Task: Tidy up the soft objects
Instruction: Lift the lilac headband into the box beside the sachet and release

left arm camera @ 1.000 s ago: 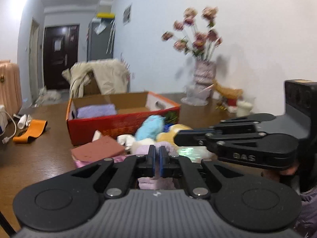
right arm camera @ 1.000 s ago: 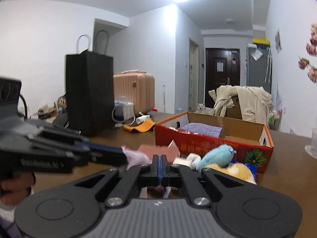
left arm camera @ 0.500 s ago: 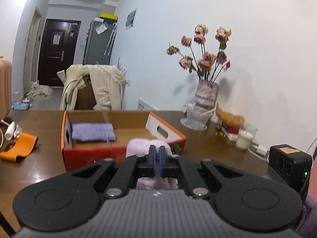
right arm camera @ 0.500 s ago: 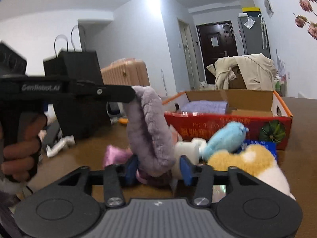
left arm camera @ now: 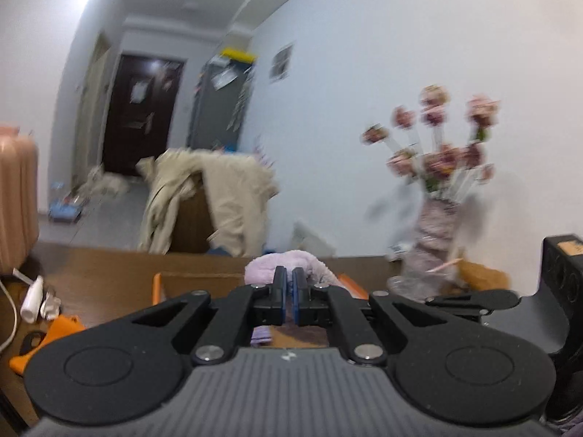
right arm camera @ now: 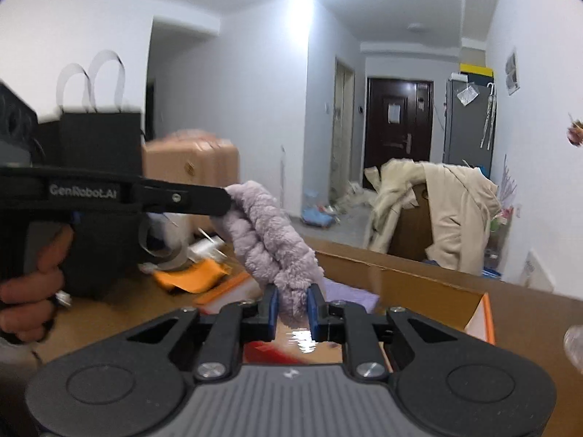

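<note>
A fluffy lilac cloth (right arm camera: 269, 240) hangs stretched between both grippers above the red and orange cardboard box (right arm camera: 481, 309). My left gripper (left arm camera: 289, 284) is shut on its upper end, where the cloth (left arm camera: 291, 260) bulges over the fingertips; it also shows in the right wrist view (right arm camera: 226, 200) coming in from the left. My right gripper (right arm camera: 293, 307) is shut on the cloth's lower end. A folded purple towel (right arm camera: 349, 296) lies inside the box.
The box's orange rim (left arm camera: 157, 284) stands just ahead on the brown table (left arm camera: 91, 273). A vase of pink flowers (left arm camera: 437, 225) stands at the right. An orange item (left arm camera: 62, 327), a black paper bag (right arm camera: 98, 145) and a pink suitcase (right arm camera: 193, 167) are at the left.
Both grippers have risen with the lilac cloth and moved toward the box. The right gripper, open around the cloth half a second ago, has closed on its lower end. The plush toys have dropped out of view.
</note>
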Demonstrator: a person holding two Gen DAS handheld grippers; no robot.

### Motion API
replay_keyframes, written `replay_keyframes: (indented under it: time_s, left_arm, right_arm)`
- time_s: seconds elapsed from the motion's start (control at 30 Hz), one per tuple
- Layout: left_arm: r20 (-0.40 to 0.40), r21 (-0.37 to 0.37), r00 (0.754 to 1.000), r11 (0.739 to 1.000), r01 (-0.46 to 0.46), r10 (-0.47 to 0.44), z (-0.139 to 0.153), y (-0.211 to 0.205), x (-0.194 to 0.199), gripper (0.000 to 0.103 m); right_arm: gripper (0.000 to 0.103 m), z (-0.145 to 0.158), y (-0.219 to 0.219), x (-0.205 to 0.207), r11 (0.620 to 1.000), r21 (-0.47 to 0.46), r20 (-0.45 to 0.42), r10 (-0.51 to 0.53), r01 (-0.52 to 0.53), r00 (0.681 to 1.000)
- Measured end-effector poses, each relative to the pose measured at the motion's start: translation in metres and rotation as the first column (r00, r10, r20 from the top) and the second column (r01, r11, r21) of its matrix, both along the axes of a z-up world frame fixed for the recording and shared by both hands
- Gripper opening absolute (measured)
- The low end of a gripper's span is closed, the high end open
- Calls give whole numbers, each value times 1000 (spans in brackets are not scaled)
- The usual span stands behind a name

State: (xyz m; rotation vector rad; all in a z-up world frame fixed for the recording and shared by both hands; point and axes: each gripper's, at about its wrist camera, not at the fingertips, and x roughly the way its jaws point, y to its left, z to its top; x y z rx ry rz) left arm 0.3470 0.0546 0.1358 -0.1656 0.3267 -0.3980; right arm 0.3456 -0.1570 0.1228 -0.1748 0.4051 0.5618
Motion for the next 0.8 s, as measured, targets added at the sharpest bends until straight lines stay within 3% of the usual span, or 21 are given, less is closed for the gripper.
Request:
replay_keyframes:
  time_s: [0.13,0.2,0.3,0.43,0.47,0.57,0.7,0.8]
  left_arm:
    - [-120,38,991,998,-52,57,-33,1,53,4]
    - [-188,76,976,992,-97,109,-47,3,76,4]
    - [-219,135,963,983,-126,154,-58,9,95,6]
    - [-227,144,965,984,-102,133,-60,19,91,11]
    - [-215,142,968,985,-97,126,-58,22,87,14]
    - [-172,145,977,984,-101,126,-51,18,74,38]
    - [-107,167,990,984,-70,89,-36,8,47,43]
    - [-56,164,997,985,-51,61,-21,1,22,56]
  right_arm:
    - [15,-22,26,62,992,-123,-112,6,-20,994]
    - [15,-34,34,88,991,-133,-180,9,-33,984]
    - [21,-48,40,118,994,-100,-257,6,-33,966]
    - [35,-50,35,129,997,-75,-293,-4,-19,956]
    - [38,-48,29,125,998,-65,-291,-1,-19,957]
    - [38,-36,19,112,998,-69,-233,-22,6,972]
    - [43,-12,-9,87,999,8,-184,-40,42,982]
    - [47,6,-27,58,998,40,-153,-35,41,988]
